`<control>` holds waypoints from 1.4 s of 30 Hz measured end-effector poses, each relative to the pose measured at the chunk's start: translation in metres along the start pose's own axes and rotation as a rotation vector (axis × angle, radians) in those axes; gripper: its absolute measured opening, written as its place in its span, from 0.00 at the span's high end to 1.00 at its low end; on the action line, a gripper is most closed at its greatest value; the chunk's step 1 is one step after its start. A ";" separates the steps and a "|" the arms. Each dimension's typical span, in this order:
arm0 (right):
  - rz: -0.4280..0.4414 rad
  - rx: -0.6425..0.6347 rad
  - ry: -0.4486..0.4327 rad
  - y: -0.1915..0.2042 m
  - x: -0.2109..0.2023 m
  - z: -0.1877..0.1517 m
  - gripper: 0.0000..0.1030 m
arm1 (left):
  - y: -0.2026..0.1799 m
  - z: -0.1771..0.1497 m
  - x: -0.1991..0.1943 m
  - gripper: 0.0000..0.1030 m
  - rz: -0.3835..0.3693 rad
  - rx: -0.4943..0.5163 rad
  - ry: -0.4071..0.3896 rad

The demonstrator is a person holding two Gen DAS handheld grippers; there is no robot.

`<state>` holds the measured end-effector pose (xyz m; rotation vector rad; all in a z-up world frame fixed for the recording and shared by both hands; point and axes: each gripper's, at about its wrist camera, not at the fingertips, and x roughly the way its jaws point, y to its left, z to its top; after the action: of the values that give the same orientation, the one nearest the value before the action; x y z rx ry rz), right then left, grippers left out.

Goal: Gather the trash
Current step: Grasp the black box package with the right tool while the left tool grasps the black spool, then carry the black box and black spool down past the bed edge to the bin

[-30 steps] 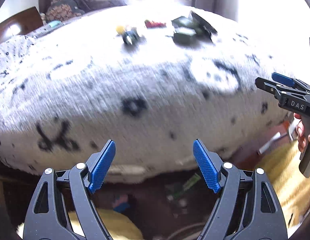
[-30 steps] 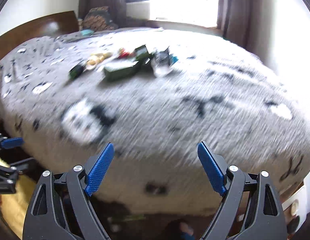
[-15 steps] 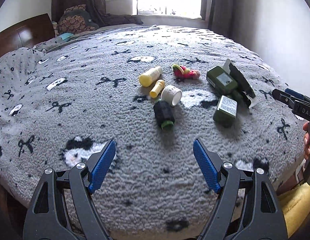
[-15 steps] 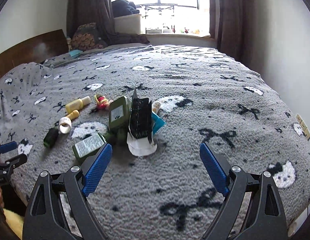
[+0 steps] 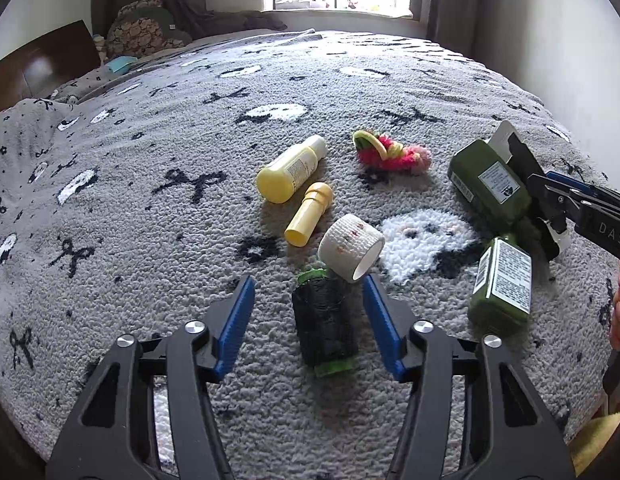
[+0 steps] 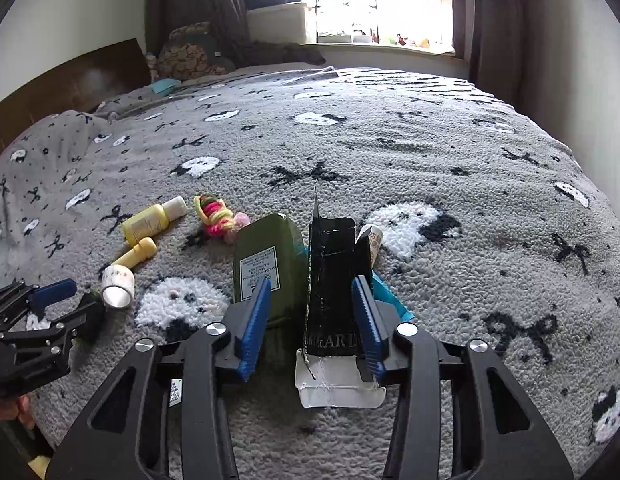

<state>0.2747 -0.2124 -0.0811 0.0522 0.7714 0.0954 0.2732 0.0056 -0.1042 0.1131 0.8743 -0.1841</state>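
Presently the left gripper [image 5: 307, 312] straddles the black spool [image 5: 325, 322] lying on the grey blanket [image 5: 149, 264]; its jaws have just been closing, half-open, pads clear of the spool. The spool's long axis runs along the fingers, away from the camera. The right gripper [image 6: 312, 320], likewise closing, brackets the upright black carton [image 6: 332, 280]; whether either pad touches it cannot be told.

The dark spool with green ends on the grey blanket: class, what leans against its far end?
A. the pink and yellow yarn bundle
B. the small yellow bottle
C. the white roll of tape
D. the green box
C: in the left wrist view the white roll of tape rests against the far green end of the dark spool; the other items lie apart.
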 end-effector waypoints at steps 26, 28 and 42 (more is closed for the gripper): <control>0.069 -0.059 -0.136 -0.001 -0.102 -0.018 0.96 | -0.011 -0.020 -0.080 0.75 -0.092 0.004 -0.104; 0.079 -0.077 -0.159 0.001 -0.123 -0.024 0.96 | -0.018 -0.027 -0.098 0.75 -0.101 0.021 -0.128; 0.264 -0.161 -0.200 0.017 -0.214 -0.094 0.96 | -0.056 -0.096 -0.181 0.75 -0.155 0.120 -0.232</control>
<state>0.0553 -0.2170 0.0008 0.0104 0.5520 0.3975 0.0758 -0.0116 -0.0273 0.1333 0.6399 -0.3880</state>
